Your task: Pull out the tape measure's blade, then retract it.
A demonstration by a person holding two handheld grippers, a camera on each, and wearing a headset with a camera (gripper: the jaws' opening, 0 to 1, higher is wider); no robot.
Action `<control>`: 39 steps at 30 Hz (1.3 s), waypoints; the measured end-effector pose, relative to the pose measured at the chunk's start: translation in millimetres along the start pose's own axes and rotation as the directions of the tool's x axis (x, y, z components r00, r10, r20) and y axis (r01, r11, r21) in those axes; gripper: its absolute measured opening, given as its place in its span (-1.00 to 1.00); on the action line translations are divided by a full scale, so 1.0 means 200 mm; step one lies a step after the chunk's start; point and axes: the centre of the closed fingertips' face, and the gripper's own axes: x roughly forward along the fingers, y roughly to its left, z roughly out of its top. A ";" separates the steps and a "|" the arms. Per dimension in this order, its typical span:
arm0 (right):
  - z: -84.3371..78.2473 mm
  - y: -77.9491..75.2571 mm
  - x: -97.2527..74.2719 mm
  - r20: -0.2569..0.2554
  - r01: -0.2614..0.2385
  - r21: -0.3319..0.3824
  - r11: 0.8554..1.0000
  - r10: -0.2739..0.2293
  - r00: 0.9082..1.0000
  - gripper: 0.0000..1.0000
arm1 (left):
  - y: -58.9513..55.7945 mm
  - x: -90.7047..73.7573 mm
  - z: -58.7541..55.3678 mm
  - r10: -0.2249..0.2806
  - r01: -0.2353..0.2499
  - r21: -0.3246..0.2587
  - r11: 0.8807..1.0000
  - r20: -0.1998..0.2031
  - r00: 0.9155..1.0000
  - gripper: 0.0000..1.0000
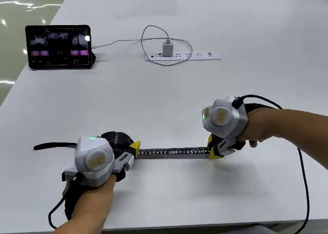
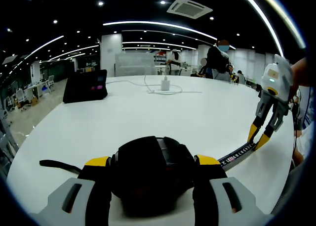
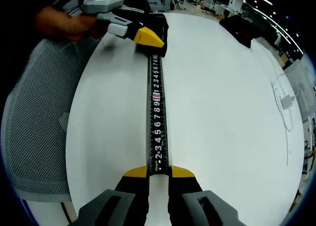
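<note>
Judging from how things lie, the pull-out step is in hand: the black round tape measure case (image 1: pixel 118 140) sits on the white surface (image 1: pixel 205 96) near its front edge, and its black blade with white numerals (image 1: pixel 171 152) runs out of the case flat along the surface, in a straight line toward the person's right. Only a short stretch of blade shows between case and tip, so I take the drawing-out as partly done and the retracting as not yet begun. The left gripper (image 2: pixel 152 161) has its yellow-tipped jaws spread wide around the case and pressed against its two sides, pinning it in place. The right gripper (image 3: pixel 159 172) has its jaws drawn almost together on the free end of the blade, the tip pinched between the yellow pads just above the surface. The next move, as I read it, calls for the right gripper to travel straight away from the case along the blade's own line, low and level so the blade does not kink, while the left one braces the case; for the return, the tip should be led back slowly rather than let go. A thin black strap (image 1: pixel 51 146) trails off to the left of the case; a dark tablet (image 1: pixel 59 46) and a white power strip (image 1: pixel 184 55) stand well apart at the far side.
</note>
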 end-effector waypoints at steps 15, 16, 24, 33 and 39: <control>0.03 0.00 0.00 0.004 0.003 0.001 1.000 -0.003 1.000 -0.79 | 0.00 0.00 0.00 -0.002 0.002 0.003 1.000 0.001 1.000 0.26; 0.03 0.00 0.00 0.003 0.004 0.000 1.000 -0.004 1.000 -0.79 | 0.00 0.00 0.00 -0.001 0.001 0.003 1.000 0.001 1.000 0.26; 0.04 0.00 0.01 0.003 0.007 0.020 1.000 -0.007 1.000 -0.79 | 0.00 -0.01 0.00 -0.001 0.001 0.005 1.000 0.000 1.000 0.25; 0.06 0.00 0.02 0.006 0.006 0.017 1.000 -0.006 1.000 -0.79 | -0.01 -0.01 0.00 -0.002 0.002 0.005 1.000 0.000 1.000 0.25; 0.07 0.00 0.02 0.013 0.007 0.040 0.999 -0.008 1.000 -0.79 | -0.01 -0.01 0.00 -0.002 0.002 0.005 1.000 0.000 1.000 0.25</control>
